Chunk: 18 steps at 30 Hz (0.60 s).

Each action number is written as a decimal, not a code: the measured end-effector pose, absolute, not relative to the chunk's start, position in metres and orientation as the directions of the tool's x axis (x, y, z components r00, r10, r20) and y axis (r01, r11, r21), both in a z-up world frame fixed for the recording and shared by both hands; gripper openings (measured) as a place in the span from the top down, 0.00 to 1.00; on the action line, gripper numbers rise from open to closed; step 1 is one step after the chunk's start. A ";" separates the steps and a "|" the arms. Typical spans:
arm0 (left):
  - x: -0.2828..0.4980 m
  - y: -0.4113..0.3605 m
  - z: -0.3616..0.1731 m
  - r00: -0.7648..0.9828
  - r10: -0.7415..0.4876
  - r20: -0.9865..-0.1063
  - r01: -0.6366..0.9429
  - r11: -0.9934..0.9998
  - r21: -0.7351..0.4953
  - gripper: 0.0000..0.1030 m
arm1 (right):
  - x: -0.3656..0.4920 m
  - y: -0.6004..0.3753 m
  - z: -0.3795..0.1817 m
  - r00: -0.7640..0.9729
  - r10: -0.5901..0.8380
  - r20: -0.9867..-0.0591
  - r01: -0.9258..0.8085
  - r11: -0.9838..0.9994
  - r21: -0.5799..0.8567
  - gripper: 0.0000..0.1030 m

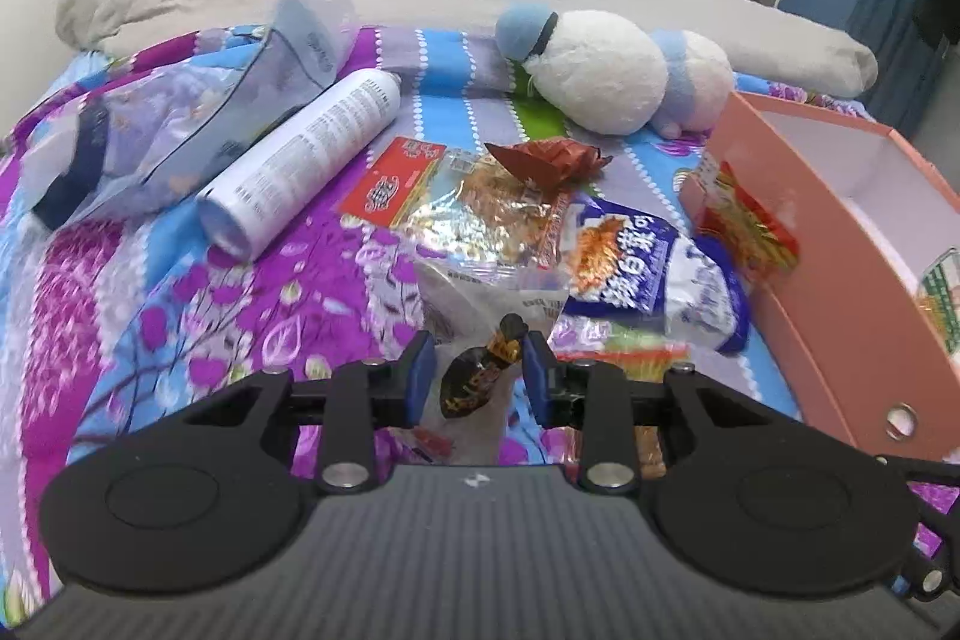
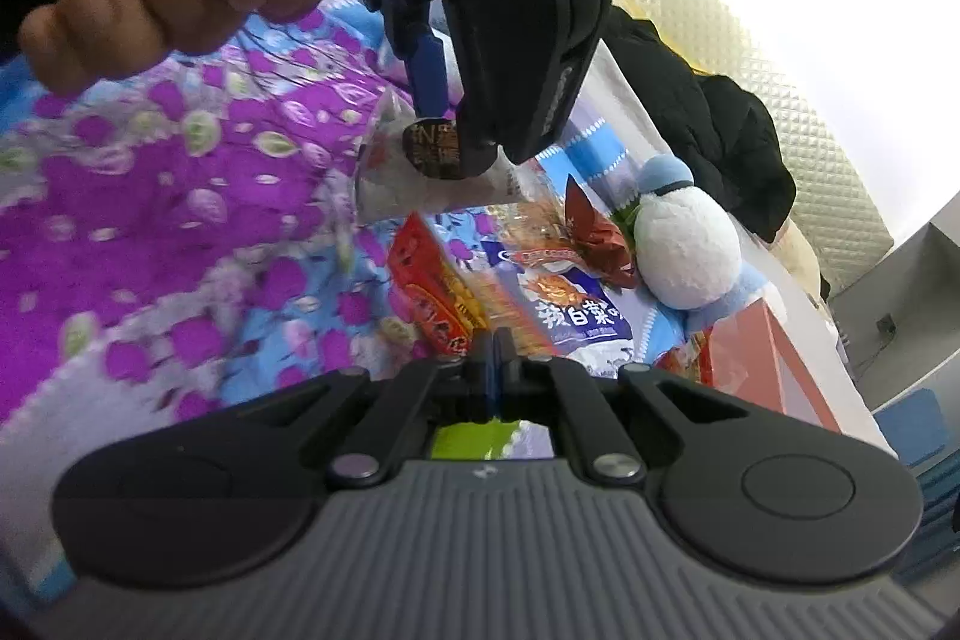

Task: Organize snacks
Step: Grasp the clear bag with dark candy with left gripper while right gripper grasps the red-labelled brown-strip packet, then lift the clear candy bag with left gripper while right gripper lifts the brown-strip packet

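Note:
My left gripper (image 1: 478, 361) is shut on a small black-and-gold snack packet (image 1: 480, 373) and holds it above the bed; it also shows in the right wrist view (image 2: 433, 151). Below lie a clear white bag (image 1: 486, 292), a blue-and-white snack bag (image 1: 642, 268), a foil packet (image 1: 480, 214), a red packet (image 1: 396, 181) and a brown wrapper (image 1: 549, 160). A pink box (image 1: 840, 292) stands at the right with a red-gold packet (image 1: 750, 220) at its corner. My right gripper (image 2: 493, 340) is shut and empty above the red packet (image 2: 435, 289).
A white spray can (image 1: 306, 148) and a clear plastic pouch (image 1: 180, 124) lie on the floral bedspread (image 1: 180, 316) at the left. A white-and-blue plush toy (image 1: 606, 70) sits behind the snacks. Grey blanket and black clothes lie further back.

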<state>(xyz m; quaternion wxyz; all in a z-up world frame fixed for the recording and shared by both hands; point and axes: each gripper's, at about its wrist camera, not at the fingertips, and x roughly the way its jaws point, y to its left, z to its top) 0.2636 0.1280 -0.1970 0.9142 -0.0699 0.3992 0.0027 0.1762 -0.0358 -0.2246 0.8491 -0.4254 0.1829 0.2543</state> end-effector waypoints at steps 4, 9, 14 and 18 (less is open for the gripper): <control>0.238 0.124 -0.186 0.686 -0.063 -0.725 -0.073 0.985 -0.154 0.65 | 0.151 -0.042 -0.215 0.801 0.284 -0.527 -0.591 0.509 -0.626 0.98; 0.208 0.115 -0.179 0.677 -0.090 -0.730 -0.075 0.979 -0.191 0.66 | 0.123 -0.055 -0.212 0.791 0.289 -0.540 -0.605 0.501 -0.618 0.98; 0.185 0.103 -0.181 0.655 -0.126 -0.745 -0.074 0.971 -0.229 0.67 | 0.099 -0.071 -0.211 0.780 0.288 -0.555 -0.618 0.492 -0.613 0.98; 0.174 0.099 -0.192 0.622 -0.179 -0.762 -0.089 0.951 -0.297 0.67 | 0.087 -0.084 -0.212 0.784 0.262 -0.563 -0.612 0.477 -0.630 0.98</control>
